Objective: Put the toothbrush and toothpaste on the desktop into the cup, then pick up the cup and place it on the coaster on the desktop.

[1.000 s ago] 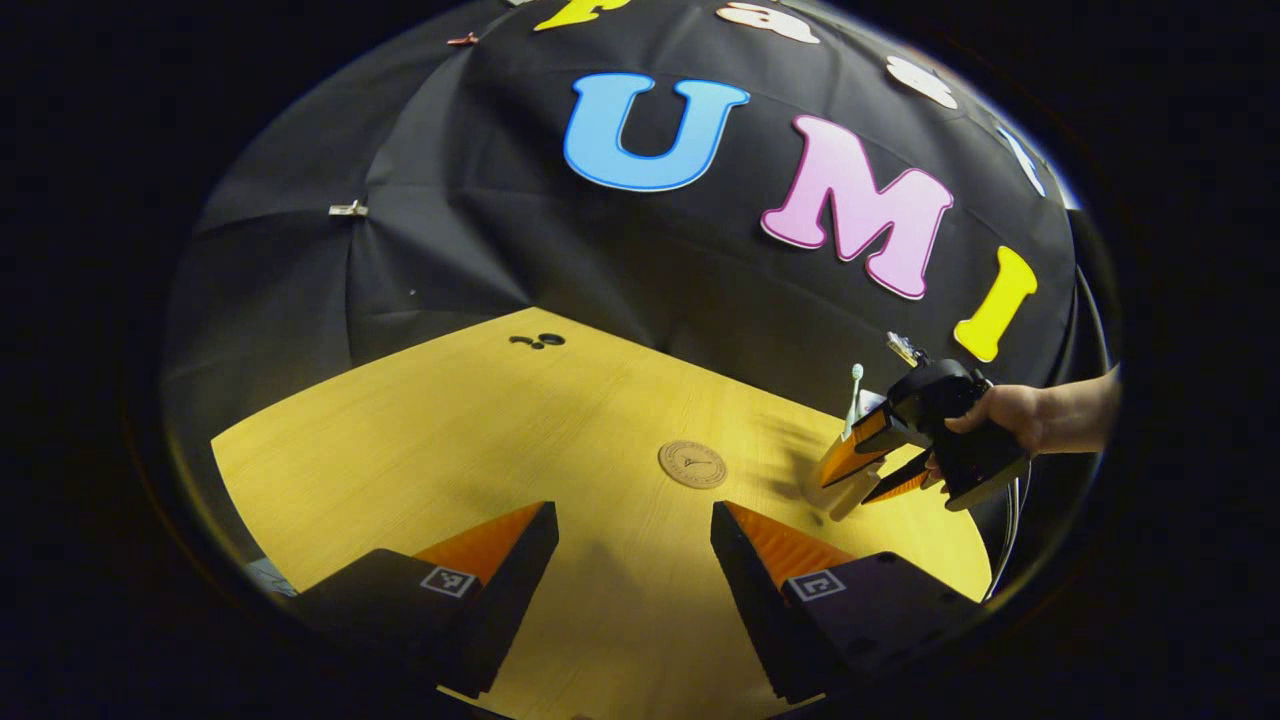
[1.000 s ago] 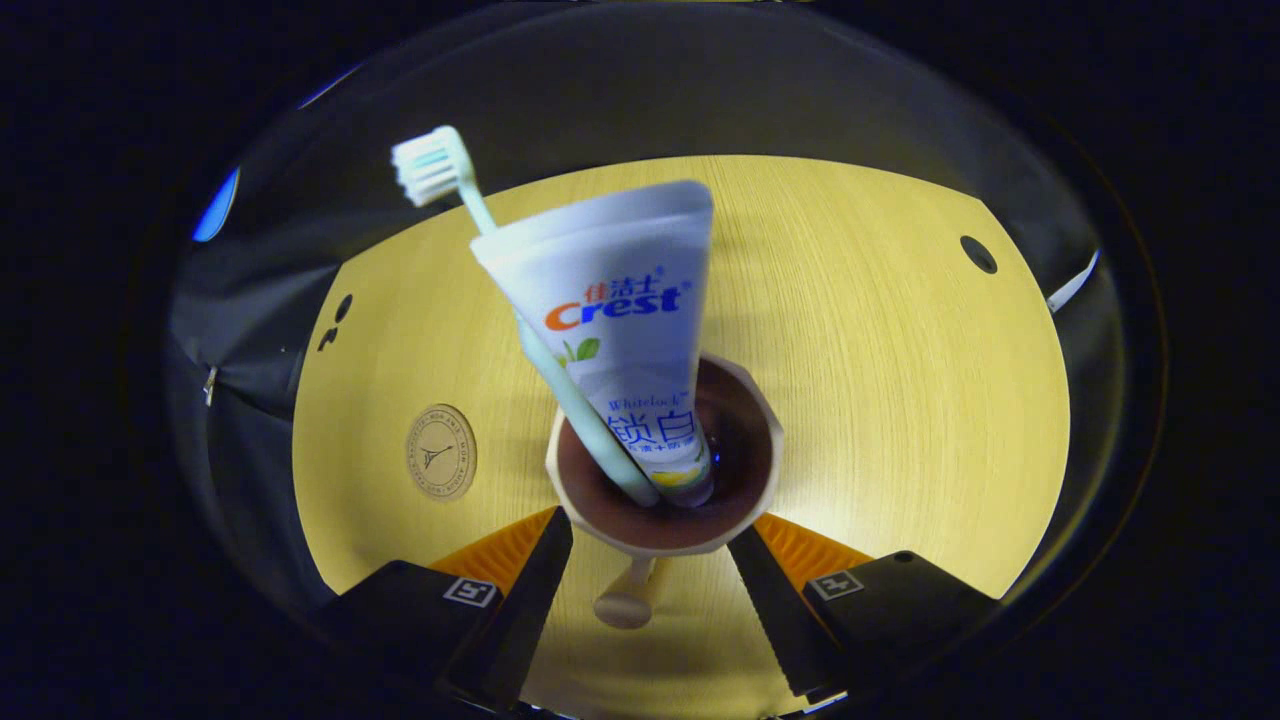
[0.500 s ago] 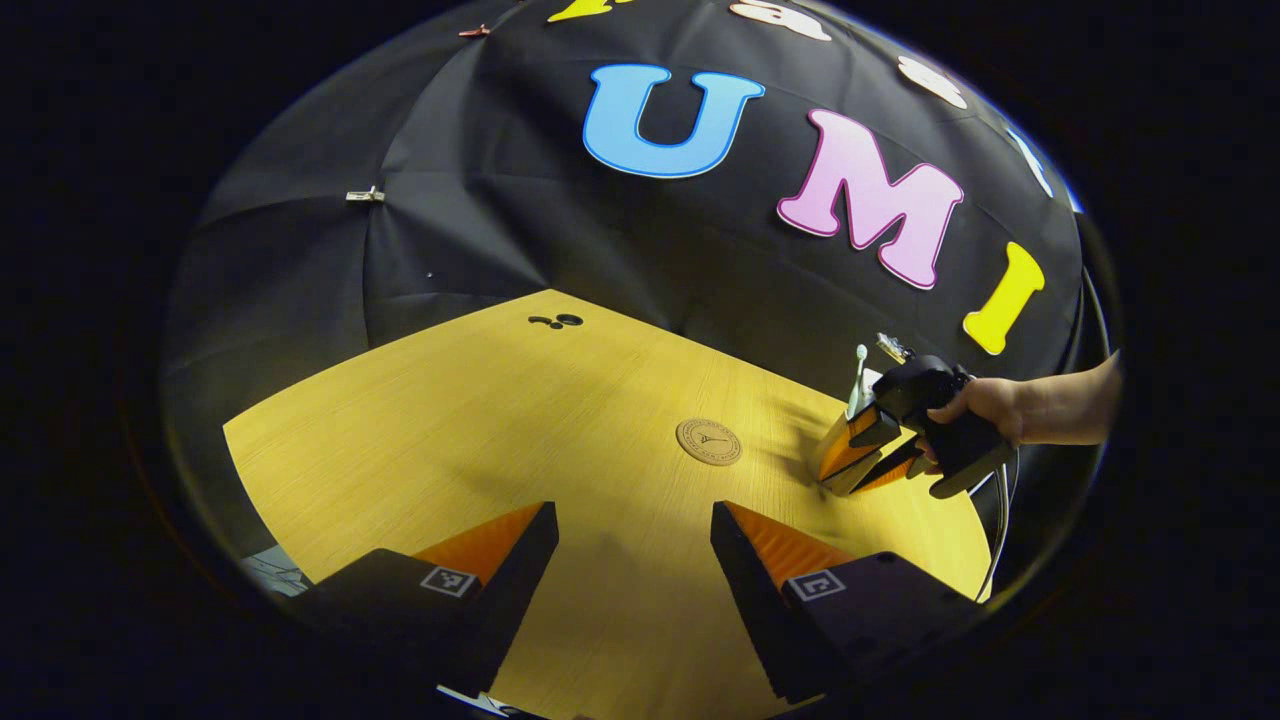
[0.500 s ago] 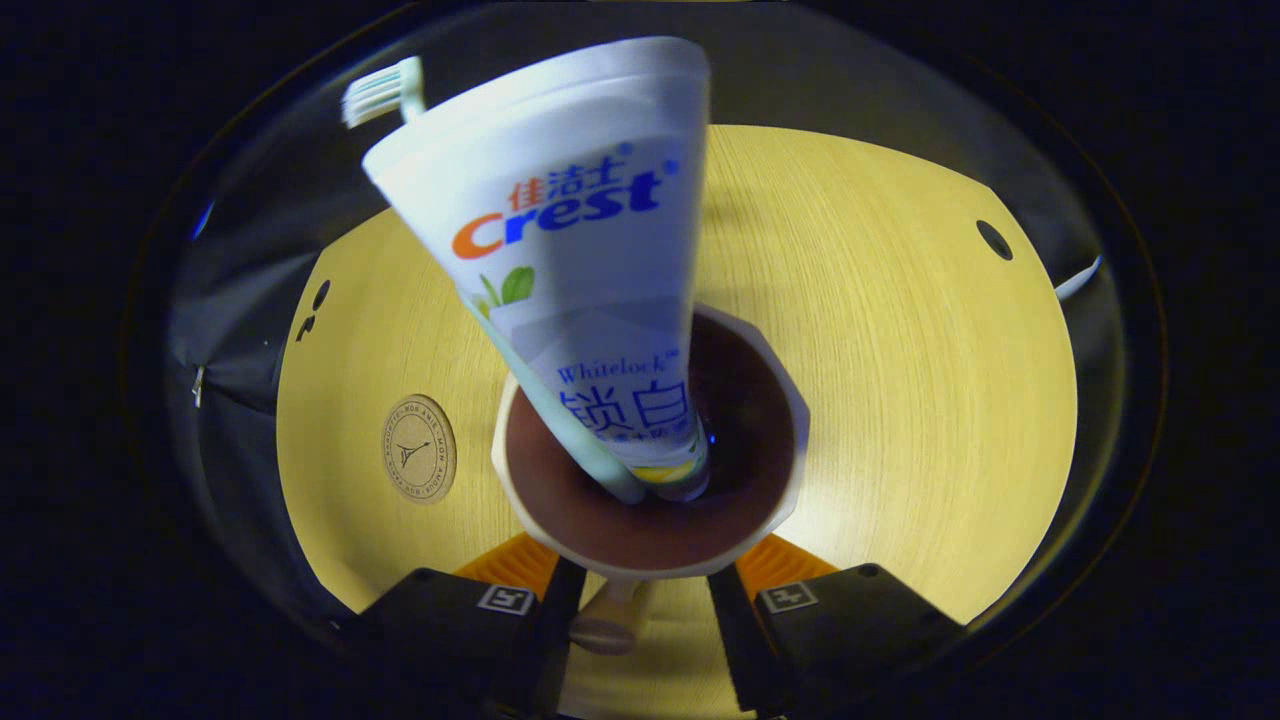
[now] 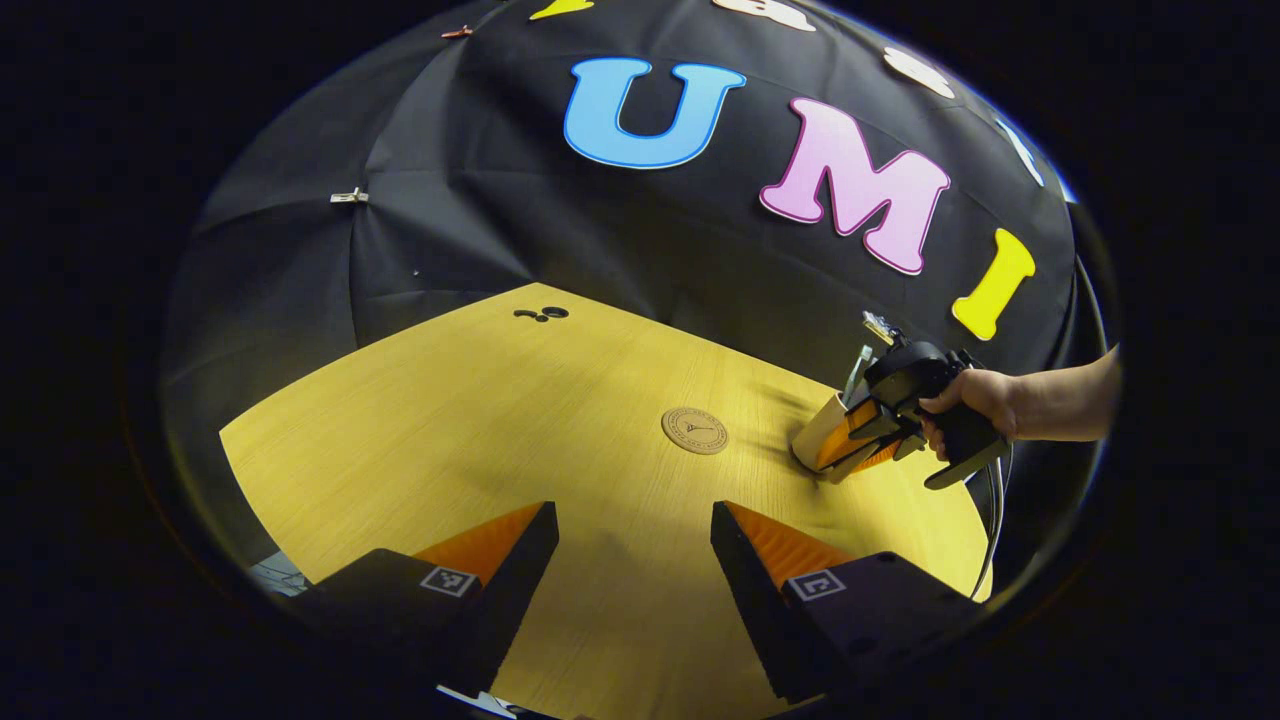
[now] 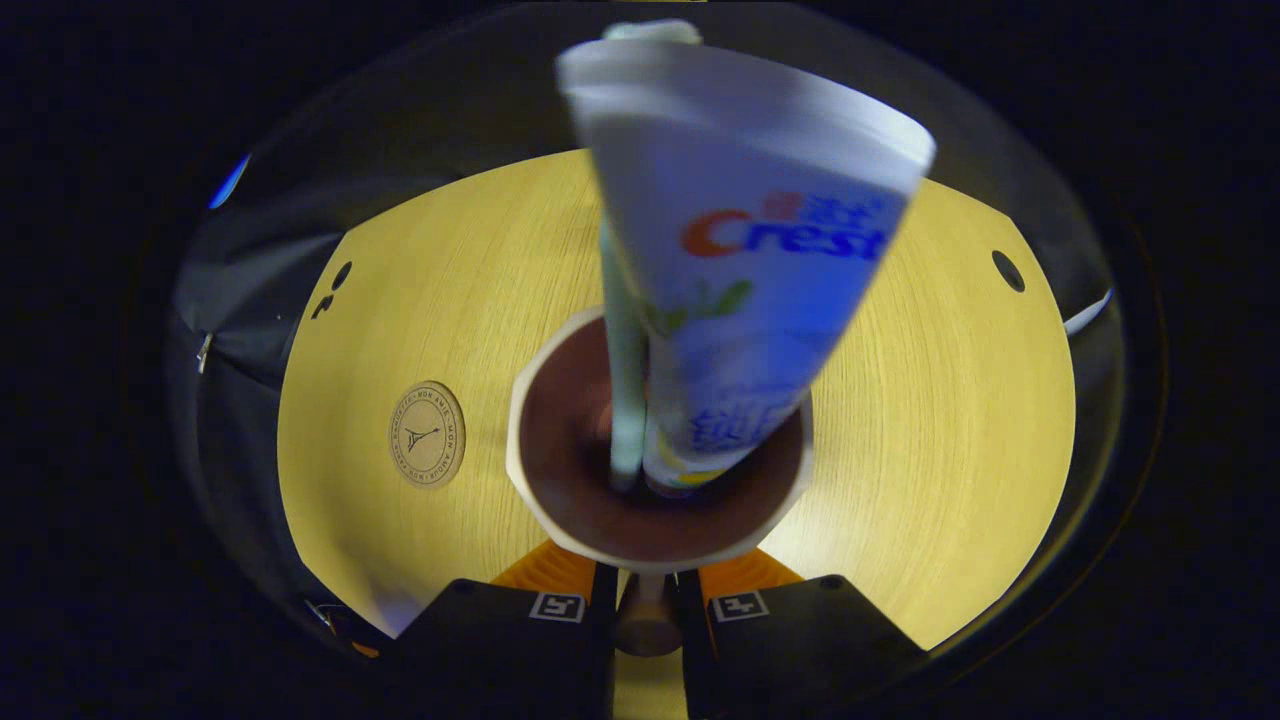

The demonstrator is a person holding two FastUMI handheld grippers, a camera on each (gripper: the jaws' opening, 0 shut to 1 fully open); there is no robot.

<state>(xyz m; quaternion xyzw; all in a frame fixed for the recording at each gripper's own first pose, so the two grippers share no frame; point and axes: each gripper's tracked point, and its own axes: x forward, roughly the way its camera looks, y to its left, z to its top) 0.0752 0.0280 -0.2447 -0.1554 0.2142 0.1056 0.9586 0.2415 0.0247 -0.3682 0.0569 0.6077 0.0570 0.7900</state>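
Toothpaste (image 6: 745, 260) and toothbrush (image 6: 622, 390) upright in cup (image 6: 560, 510).

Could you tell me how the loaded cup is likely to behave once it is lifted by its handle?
The cup will probably feel top-heavy: the toothpaste and toothbrush stand far above its rim. They lean loosely inside, so they may shift. The right gripper pinches only the handle, so the cup might swing.

A pale wooden tabletop (image 5: 480, 420) carries a round coaster (image 5: 694, 431) near its middle, lying flat. Small dark holes (image 5: 541, 314) mark its far corner.
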